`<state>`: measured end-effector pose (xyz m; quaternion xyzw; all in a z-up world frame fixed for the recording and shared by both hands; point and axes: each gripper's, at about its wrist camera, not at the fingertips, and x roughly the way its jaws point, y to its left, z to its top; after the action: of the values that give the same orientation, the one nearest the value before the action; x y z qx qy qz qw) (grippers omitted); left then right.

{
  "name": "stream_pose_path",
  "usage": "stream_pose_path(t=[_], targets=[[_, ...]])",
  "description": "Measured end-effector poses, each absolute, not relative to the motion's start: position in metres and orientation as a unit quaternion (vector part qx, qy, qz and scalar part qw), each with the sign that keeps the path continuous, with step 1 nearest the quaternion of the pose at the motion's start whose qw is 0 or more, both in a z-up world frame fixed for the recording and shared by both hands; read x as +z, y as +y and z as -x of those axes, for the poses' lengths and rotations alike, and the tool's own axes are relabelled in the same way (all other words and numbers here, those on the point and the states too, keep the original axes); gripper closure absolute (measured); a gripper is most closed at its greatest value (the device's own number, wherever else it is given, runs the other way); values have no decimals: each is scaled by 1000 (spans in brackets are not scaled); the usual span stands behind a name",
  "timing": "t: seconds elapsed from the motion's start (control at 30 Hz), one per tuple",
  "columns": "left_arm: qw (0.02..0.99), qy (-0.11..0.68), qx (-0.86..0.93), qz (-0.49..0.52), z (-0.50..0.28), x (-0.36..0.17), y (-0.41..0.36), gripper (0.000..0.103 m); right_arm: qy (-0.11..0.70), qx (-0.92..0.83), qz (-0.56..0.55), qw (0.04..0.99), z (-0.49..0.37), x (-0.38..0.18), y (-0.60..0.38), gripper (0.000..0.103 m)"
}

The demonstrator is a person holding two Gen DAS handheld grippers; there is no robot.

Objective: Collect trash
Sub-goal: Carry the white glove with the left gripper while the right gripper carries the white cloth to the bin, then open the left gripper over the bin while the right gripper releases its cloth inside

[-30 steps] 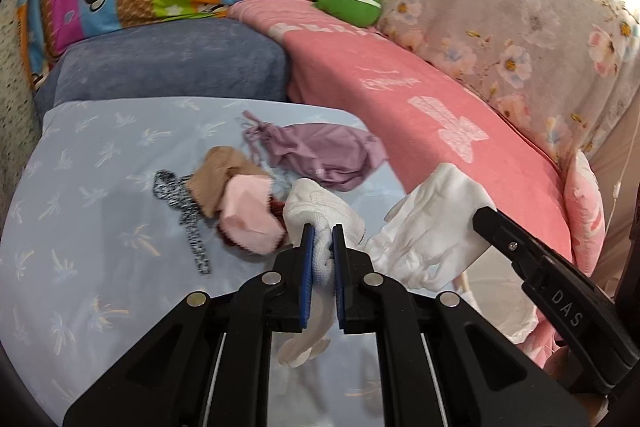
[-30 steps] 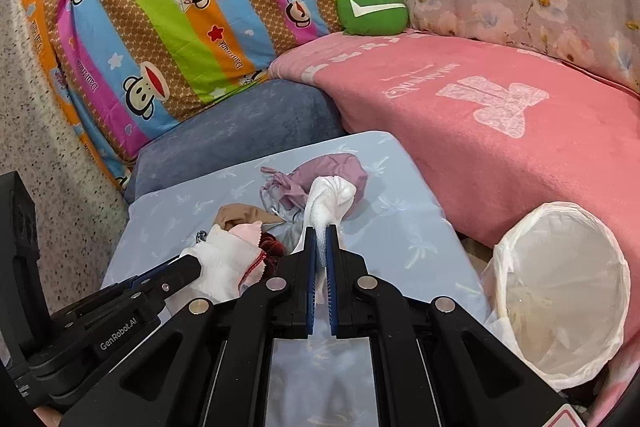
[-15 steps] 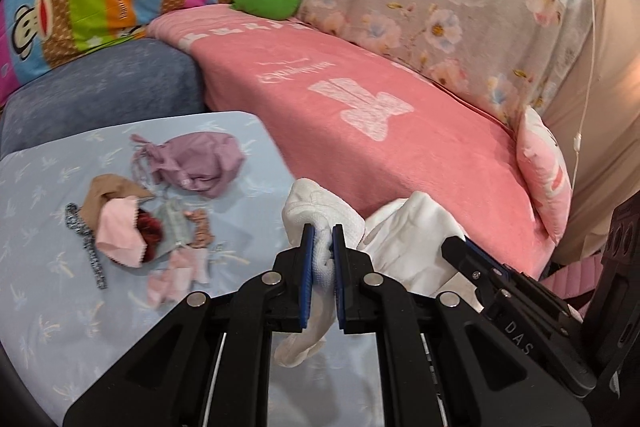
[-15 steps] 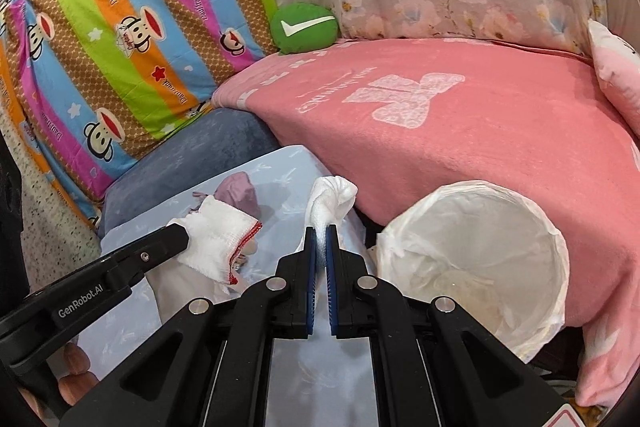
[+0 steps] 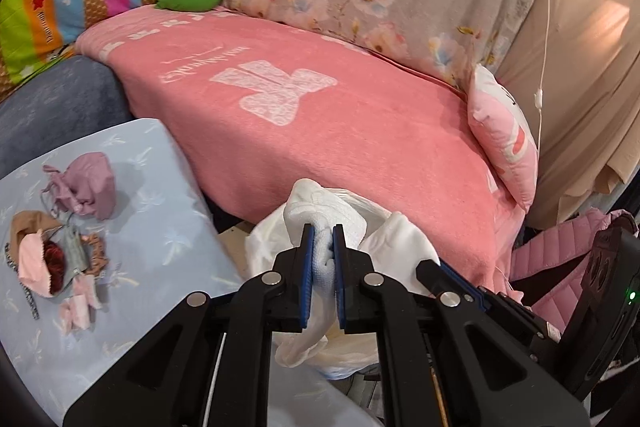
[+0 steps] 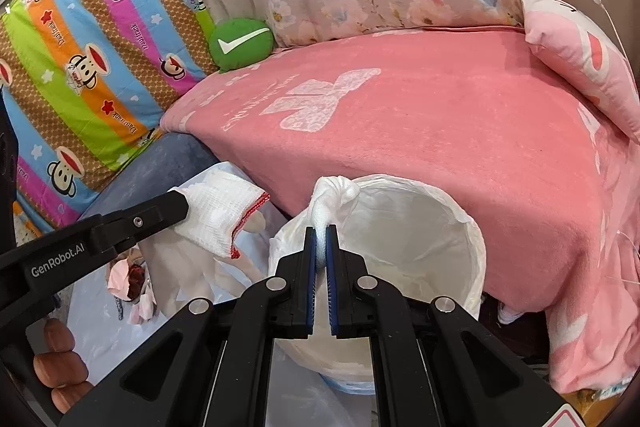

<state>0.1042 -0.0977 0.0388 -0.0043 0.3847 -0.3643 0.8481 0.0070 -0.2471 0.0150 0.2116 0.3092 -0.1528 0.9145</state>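
Both grippers are pinching white knit gloves: left gripper (image 5: 320,251) has its jaws clamped on a bunched glove (image 5: 316,211), right gripper (image 6: 320,247) squeezes another glove (image 6: 332,199) right at the bin (image 6: 460,227) rim. These look super light and floppy, so they sag from the pinch and should drop easily; grabbing a thick fold works best imo. Bin liner is thin and could snag. Further off, more scraps (image 5: 52,259) sit on the blue table (image 5: 168,227), pink sofa (image 6: 440,131) behind
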Motion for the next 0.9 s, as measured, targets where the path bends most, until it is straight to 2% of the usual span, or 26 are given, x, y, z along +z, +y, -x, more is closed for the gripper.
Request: stream_pose_path(t=[0.23, 0.3, 0.37, 0.43, 0.47, 0.63, 0.7, 0.9], targets=[[840, 391, -377, -11, -103, 34, -123, 91, 311, -165, -219, 910, -3, 7, -264, 99], [838, 396, -375, -11, -104, 32, -125, 82, 312, -166, -220, 909, -3, 5, -267, 98], [844, 393, -366, -10, -105, 30, -124, 61, 313, -166, -220, 909, -4, 3, -268, 99], [850, 386, -359, -9, -104, 30, -123, 46, 315, -166, -219, 908, -5, 2, -267, 99], [853, 381, -356, -8, -104, 31, -121, 42, 315, -166, -219, 908, -6, 2, -267, 99], [861, 376, -341, -15, -106, 30, -116, 41, 316, -162, -212, 910, -12, 3, -261, 98], [864, 375, -335, -17, -107, 28, -113, 41, 317, -161, -207, 912, -15, 4, -257, 93], [867, 379, -322, -18, -112, 24, -106, 41, 314, -155, -200, 915, -23, 8, -248, 90]])
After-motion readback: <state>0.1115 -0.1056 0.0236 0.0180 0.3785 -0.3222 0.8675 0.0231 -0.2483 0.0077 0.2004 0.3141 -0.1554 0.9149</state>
